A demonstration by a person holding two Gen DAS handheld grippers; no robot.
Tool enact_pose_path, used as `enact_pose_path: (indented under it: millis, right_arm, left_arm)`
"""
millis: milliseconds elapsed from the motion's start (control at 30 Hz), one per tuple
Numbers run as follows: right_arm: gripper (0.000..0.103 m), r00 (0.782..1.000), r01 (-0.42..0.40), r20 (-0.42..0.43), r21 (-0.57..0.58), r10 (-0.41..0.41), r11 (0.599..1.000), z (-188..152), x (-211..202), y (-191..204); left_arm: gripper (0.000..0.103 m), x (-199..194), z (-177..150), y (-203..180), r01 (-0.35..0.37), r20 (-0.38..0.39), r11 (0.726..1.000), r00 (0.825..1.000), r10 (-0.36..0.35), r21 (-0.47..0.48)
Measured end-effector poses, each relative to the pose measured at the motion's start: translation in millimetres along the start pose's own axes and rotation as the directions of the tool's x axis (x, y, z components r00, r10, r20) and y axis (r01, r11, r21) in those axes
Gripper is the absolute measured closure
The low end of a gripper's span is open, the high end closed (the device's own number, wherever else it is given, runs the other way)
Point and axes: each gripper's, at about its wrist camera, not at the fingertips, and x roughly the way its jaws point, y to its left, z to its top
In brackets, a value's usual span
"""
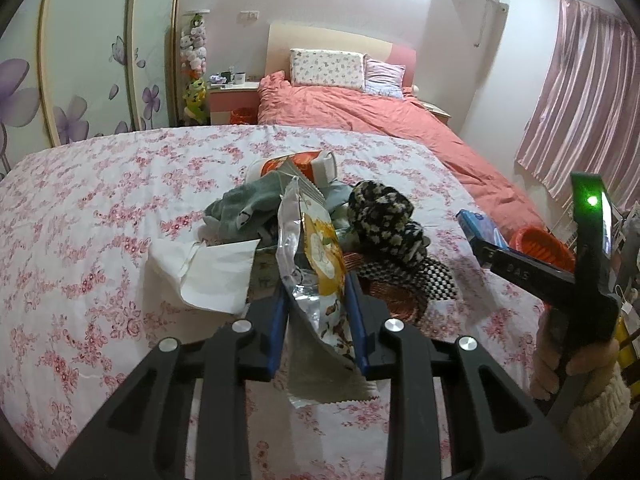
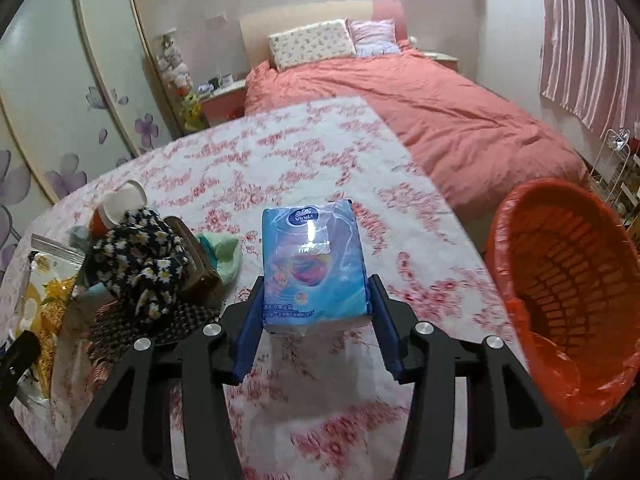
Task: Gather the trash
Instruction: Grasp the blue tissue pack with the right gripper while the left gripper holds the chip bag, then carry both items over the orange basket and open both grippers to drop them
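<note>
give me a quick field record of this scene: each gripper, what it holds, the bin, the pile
left gripper: shut on snack wrapper, lifted above the pile
right gripper: fingers on either side of tissue pack; grip cannot be told
bin: orange, lined with an orange bag, beside the bed on the right, nothing seen inside
pile: white paper, grey cloth, floral black cloth, paper cup
surface: floral sheet

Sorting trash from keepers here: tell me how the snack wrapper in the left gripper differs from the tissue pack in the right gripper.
The snack wrapper is torn open, crumpled, silver and yellow; the tissue pack is sealed, smooth, blue. The wrapper is flat and limp, the pack a full block. Each sits between a gripper's fingers above the floral cloth.
</note>
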Motion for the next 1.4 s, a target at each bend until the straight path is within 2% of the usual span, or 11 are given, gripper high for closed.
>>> enact_pose_path:
  millis: [233,333,600,867,1067,1400]
  right_arm:
    - [0.054,1.000,0.016,-0.006,0.013,-0.016,1.000,-9.7,-6.0,-6.6]
    - [0.054,1.000,0.012,-0.002,0.020,-0.012,1.000,-12.6,-10.5,-11.1]
    - [0.054,0.997,-0.009,0.072,0.054,0.005,0.999,-13.0,-43.1,-27.5]
    - [0.054,0.986,0.007,0.162,0.111,-0.025,0.994,-17.2,-82.3,-63.1]
    - [0.054,0.973,0.045,0.213,0.185,-0.084,0.982,-17.7,-102.1,-96.2]
    - [0.054,0.956,0.090,0.244,0.285,-0.163,0.954,-16.0,-101.2,-146.6]
  left_arm:
    - [0.078,6.4,-5.3,-2.0,0.011,-0.039,1.000,0.999,-0.012,-0.016]
    - [0.079,1.8,-4.7,-3.6,0.010,-0.023,1.000,1.000,-0.010,-0.010]
    - [0.079,-17.3,4.5,-27.7,0.041,0.033,0.999,0.999,-0.042,0.029]
    - [0.079,-23.7,12.7,-74.5,0.122,0.059,0.989,0.990,-0.127,0.078]
    - [0.079,-17.1,18.9,-120.3,0.217,0.048,0.970,0.974,-0.223,0.114]
    - [0.079,8.8,20.7,-215.6,0.347,0.000,0.909,0.934,-0.357,0.229]
